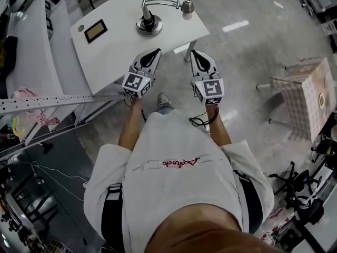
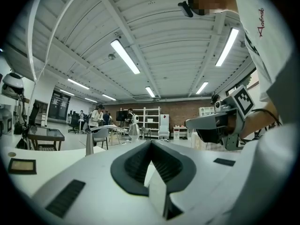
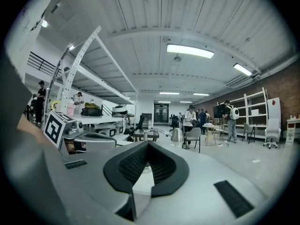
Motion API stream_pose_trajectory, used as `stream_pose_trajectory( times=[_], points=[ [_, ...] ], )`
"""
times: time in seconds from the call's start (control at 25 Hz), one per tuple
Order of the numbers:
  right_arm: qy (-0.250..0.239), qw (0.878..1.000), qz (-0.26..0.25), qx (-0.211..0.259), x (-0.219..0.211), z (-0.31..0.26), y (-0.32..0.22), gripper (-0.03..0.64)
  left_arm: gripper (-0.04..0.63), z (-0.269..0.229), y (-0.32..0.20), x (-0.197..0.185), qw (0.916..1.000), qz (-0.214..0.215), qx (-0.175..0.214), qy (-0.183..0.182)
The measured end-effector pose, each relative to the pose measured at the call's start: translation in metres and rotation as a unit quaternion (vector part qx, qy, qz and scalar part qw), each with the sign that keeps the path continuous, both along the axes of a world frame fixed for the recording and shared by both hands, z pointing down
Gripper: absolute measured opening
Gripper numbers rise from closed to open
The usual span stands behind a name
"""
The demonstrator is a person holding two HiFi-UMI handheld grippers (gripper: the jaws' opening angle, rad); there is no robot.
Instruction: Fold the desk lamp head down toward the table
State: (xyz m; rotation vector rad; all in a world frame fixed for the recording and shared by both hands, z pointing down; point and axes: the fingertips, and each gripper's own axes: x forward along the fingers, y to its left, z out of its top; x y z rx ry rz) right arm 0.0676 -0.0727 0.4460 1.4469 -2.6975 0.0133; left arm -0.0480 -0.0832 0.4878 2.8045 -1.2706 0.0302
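Person stands at the near edge of a white desk (image 1: 118,49), a claw in each hand, both pointing level across it. Left claw (image 1: 155,52): jaws narrow, pads meeting at the tip, nothing between them. Right claw (image 1: 195,52): jaws pressed together too, holding nothing. The two sit side by side with a gap between them, marker cubes toward the person. Desk lamp (image 1: 149,22) stands on the desk ahead of both claws and touches neither. Its round base lies just ahead of the left claw, a shade to that claw's right. A post rises from the base, and a thin arm runs from the post's top across toward the right claw's side. The arm ends in the lamp head (image 1: 187,6), ahead of the right claw and slightly to its left, farther off than the base. Both gripper views show the arm roughly level and the cone-shaped head hanging at about the height of the post's top, raised off the desk. Small dark-framed panel (image 1: 95,30) lies flat on the desk, ahead of the left claw and well to its left. Table with a checked cloth (image 1: 300,99) stands on the floor well off to the right claw's right. Several people stand far ahead of the claws in the hall.
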Motion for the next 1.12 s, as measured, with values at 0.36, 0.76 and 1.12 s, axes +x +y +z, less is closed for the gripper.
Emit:
stream_pose_trajectory(
  times=[0.36, 0.76, 1.12],
  points=[
    [0.002, 1.0, -0.01, 0.002, 0.009, 0.006, 0.062, 0.017, 0.026, 0.007, 0.067, 0.018, 1.0, -0.002, -0.004, -0.001],
    [-0.007, 1.0, -0.02, 0.005, 0.012, 0.003, 0.121, 0.017, 0.026, 0.004, 0.127, 0.035, 1.0, 0.001, 0.002, -0.002],
    [-0.01, 1.0, -0.023, 0.014, 0.016, -0.001, 0.141, 0.017, 0.026, 0.0, 0.15, 0.043, 0.9999, -0.001, 0.011, -0.003]
  ],
)
